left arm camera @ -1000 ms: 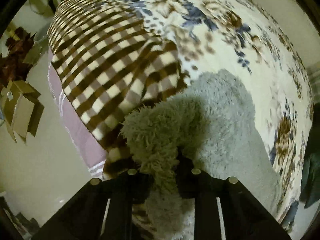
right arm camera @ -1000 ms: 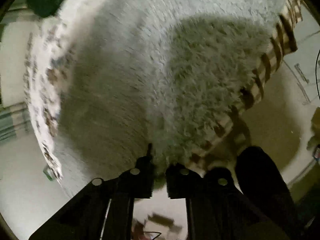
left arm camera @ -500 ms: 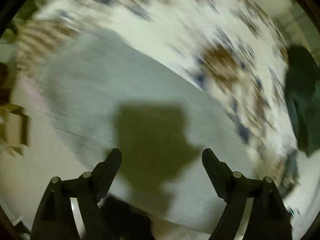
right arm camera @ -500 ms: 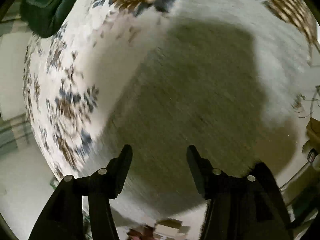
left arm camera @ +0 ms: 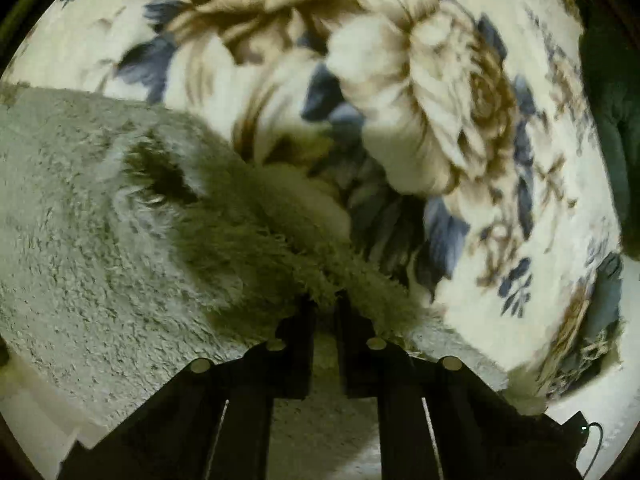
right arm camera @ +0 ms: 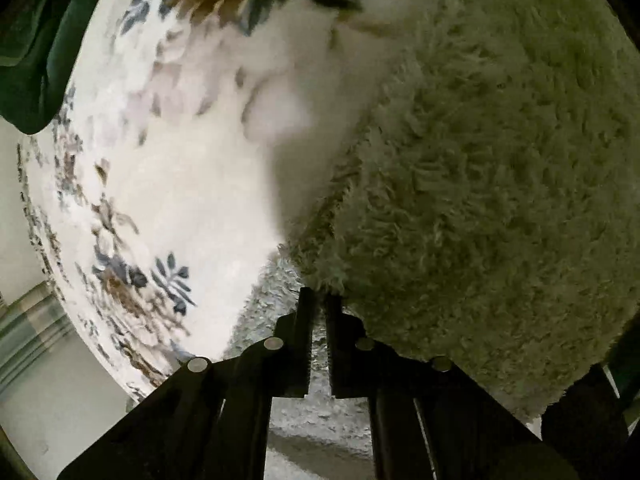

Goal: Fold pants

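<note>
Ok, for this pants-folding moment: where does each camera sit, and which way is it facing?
Left wrist: on the left gripper, looking steeply down along its fingers at the fuzzy grey pants on the floral blanket; only the two black fingers show, pinching a raised fold.
Right wrist: on the right gripper, also tilted steeply down; only its fingers show, clamped on a lifted edge of the pants.
Shared: pants, blanket, and a dark green cloth at the edge.
</note>
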### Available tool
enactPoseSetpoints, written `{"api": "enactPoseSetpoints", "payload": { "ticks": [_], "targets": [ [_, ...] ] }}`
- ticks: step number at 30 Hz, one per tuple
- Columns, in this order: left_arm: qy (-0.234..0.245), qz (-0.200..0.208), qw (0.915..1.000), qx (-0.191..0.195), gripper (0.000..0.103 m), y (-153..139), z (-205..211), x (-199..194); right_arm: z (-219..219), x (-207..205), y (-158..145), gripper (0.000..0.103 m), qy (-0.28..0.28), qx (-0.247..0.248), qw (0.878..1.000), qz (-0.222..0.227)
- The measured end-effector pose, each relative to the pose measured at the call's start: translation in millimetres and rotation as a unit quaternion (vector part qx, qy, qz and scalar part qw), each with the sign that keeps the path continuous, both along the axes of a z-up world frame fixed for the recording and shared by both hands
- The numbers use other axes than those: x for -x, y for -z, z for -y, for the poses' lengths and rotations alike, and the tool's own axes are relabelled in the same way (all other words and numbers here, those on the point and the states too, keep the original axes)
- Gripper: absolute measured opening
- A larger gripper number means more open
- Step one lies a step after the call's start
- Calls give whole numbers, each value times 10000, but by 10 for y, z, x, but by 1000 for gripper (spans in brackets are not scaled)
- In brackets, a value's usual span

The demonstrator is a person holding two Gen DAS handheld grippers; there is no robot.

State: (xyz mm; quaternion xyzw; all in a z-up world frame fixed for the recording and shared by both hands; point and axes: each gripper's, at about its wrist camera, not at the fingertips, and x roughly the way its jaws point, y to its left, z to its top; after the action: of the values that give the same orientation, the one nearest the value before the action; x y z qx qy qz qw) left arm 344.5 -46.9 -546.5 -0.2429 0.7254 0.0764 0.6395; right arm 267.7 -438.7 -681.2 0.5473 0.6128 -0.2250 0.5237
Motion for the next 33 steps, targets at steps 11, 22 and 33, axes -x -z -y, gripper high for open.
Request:
{"api": "enactPoseSetpoints", "payload": {
  "ticks": [11,22,33],
  "targets": [
    [-80,250,9996,57,6,-145,-271,-61,99,-364,-214,0,-299,40,9983,494],
    [49,-577,9971,487,31,148,336,18,-366,-249,193,27,-430,-1034,9937,2],
    [105,22,9994,336,4,49,306,17,-284,-320,-132,0,-396,-404,9974,442]
  ]
}}
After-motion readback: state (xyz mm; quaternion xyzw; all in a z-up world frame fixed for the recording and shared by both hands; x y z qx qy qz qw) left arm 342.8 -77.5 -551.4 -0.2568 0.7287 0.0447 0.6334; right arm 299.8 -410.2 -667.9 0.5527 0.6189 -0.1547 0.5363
